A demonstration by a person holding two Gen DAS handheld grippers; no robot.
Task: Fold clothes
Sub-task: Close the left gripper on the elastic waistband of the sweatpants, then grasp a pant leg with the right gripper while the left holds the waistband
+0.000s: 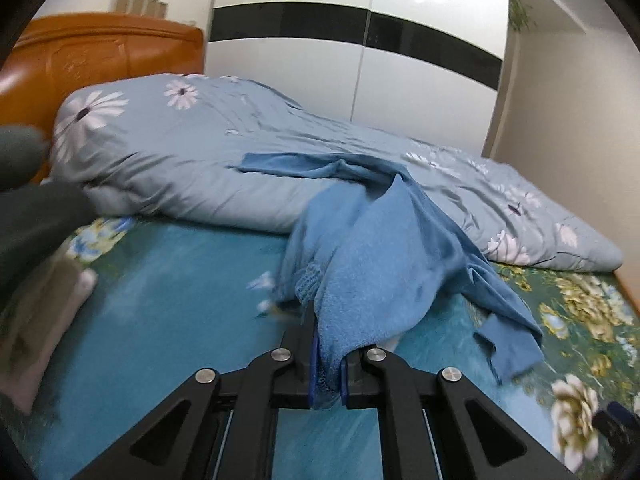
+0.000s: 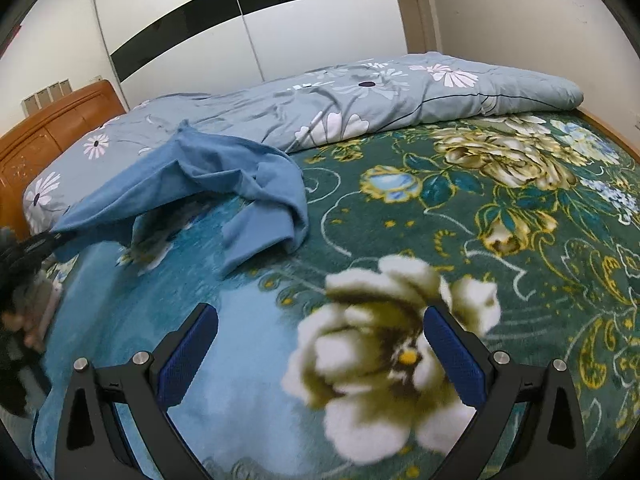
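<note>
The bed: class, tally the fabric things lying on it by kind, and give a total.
Blue garment: 1
Daisy-print quilt: 1
Floral blanket: 1
Folded pale cloth at the left edge: 1, too blurred to say what kind
Total: 4

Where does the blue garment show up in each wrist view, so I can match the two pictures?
Left wrist view: the blue garment fills the centre, running from the duvet down into the shut left claw.
Right wrist view: the blue garment lies left of centre, stretched toward the left edge.
Shared landmark: the grey-blue daisy-print duvet behind it.
</note>
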